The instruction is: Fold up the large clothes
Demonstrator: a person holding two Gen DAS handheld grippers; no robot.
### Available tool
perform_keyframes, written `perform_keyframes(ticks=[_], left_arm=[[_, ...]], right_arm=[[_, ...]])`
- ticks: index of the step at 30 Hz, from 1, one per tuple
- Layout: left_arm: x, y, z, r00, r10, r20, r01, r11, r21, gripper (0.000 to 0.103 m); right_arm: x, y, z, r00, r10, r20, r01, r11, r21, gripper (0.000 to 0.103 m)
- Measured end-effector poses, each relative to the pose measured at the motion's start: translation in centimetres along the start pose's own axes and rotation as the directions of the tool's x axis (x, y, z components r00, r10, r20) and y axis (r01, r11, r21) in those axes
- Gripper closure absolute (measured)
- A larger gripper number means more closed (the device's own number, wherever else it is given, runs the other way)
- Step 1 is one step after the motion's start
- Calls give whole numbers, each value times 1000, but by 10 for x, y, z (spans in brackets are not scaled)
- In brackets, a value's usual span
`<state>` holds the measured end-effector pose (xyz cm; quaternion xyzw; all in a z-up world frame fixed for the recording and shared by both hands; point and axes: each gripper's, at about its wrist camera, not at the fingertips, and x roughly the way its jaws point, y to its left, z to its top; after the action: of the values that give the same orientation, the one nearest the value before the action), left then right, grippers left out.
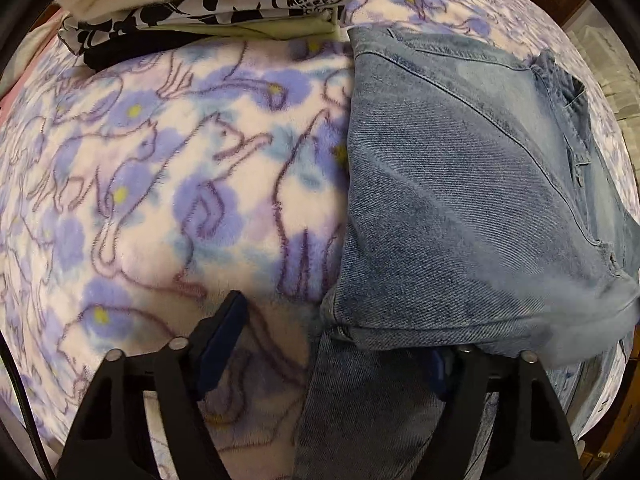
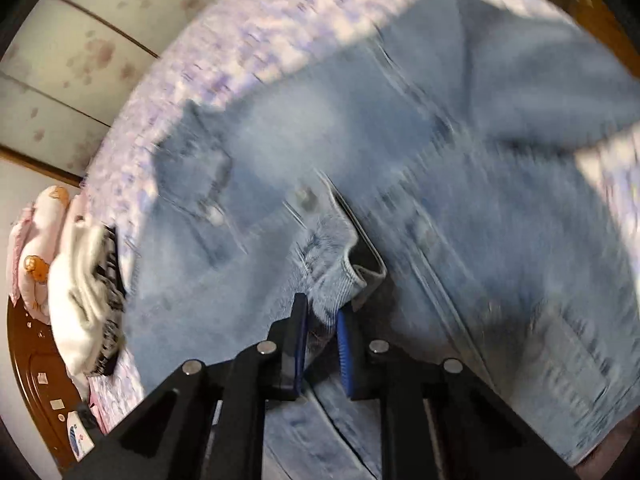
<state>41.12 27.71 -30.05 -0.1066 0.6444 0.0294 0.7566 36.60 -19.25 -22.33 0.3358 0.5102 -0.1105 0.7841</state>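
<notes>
We see light-blue denim jacket (image 2: 400, 160) part-folded on floral fleece blanket (image 1: 160, 180); right gripper (image 2: 322, 336) pinches collar, left gripper (image 1: 332, 348) spread, empty; further folds left

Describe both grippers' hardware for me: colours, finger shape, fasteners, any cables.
The left gripper and right gripper look the same: black frames with triangular cut-outs, flat fingers with ribbed blue pads, round silver pins at the pivots. A thin black cable runs at the left view's edge.
</notes>
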Motion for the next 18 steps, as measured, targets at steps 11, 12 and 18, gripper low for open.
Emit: perform_keyframes(ticks=[11,12,18], left_arm=[[5,-19,13,998,-55,-13,55,998,-12,69],[6,-19,12,998,-58,-9,58,998,-19,69],[1,-13,-3,998,-59,-4,59,998,-31,69]], right_arm=[[-81,127,51,922,365,127,-307,892,-332,91],[-87,136,52,907,401,126,-332,867,-371,91],[-84,141,51,915,361,181,-230,834,-502,91]])
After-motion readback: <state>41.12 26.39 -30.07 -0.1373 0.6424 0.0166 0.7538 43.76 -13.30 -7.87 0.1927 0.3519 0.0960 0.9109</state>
